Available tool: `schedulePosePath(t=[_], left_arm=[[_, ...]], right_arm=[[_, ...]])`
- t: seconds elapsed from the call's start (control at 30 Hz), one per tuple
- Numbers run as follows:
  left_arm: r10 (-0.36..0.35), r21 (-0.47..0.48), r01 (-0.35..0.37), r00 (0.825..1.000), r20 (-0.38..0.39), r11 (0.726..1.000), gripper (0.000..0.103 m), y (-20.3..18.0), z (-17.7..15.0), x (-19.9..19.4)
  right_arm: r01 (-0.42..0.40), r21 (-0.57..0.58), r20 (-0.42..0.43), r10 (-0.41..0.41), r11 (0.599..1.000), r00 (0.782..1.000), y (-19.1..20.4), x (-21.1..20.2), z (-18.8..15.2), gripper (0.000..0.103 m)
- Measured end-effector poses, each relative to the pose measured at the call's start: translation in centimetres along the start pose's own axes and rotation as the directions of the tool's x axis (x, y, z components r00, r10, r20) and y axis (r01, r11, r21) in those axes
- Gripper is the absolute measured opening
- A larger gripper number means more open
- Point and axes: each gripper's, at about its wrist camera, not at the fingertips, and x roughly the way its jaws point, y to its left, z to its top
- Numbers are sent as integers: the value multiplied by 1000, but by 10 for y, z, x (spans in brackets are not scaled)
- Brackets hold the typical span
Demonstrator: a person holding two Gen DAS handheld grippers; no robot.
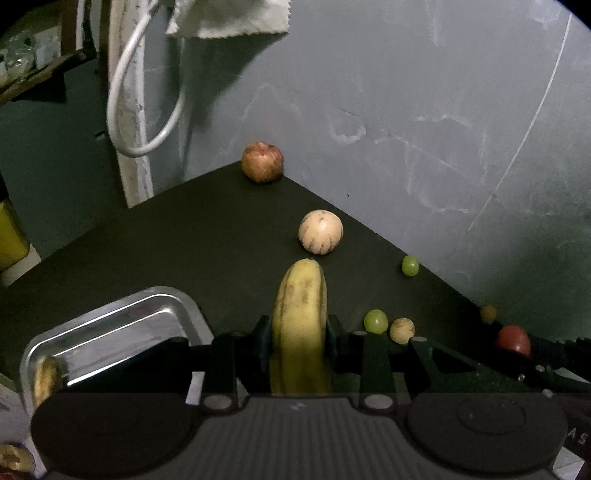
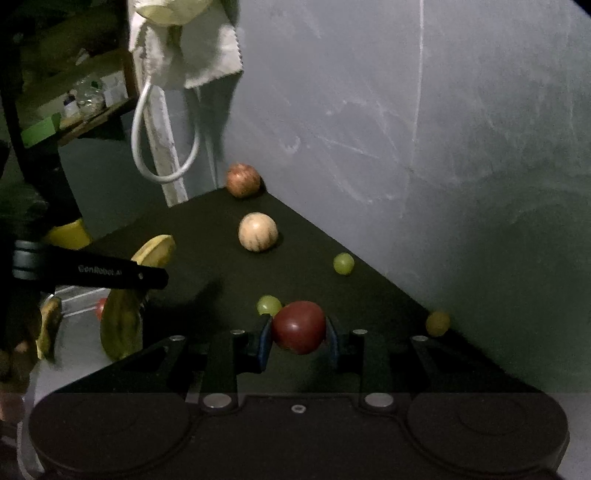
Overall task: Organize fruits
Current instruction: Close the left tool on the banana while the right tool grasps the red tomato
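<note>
My left gripper [image 1: 298, 332] is shut on a yellow banana [image 1: 300, 317], held above the dark table beside a steel tray [image 1: 110, 325]. In the right wrist view the left gripper [image 2: 147, 277] and its banana [image 2: 122, 325] hang over the tray at the left. My right gripper [image 2: 298, 332] is shut on a dark red round fruit [image 2: 299, 326]. On the table lie a reddish apple [image 1: 262, 161], a pale round fruit [image 1: 320, 232], two green grapes [image 1: 410, 266] [image 1: 376, 321], a small tan fruit [image 1: 402, 330] and a small yellow fruit [image 1: 488, 314].
A grey wall [image 1: 406, 110] runs along the table's far right edge. A white cable loop [image 1: 147, 103] and a cloth [image 1: 229, 18] hang at the back left. Another banana piece [image 1: 46, 380] lies in the tray. A shelf [image 2: 74, 107] stands at the far left.
</note>
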Motion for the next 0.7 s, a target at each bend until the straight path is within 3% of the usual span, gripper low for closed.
schedulePosePath(t=[0.37,0.7], left_arm=[[38,-41,-35,998,60,999,32,22,-5,-44],[120,-127,-107,988,96,986,33,65,-15,-81]], right_arm=[[-52,-56,64,56,997,996,33,-28,17,32],[-121,-120,96,133,985,987,67,-40,31,32]])
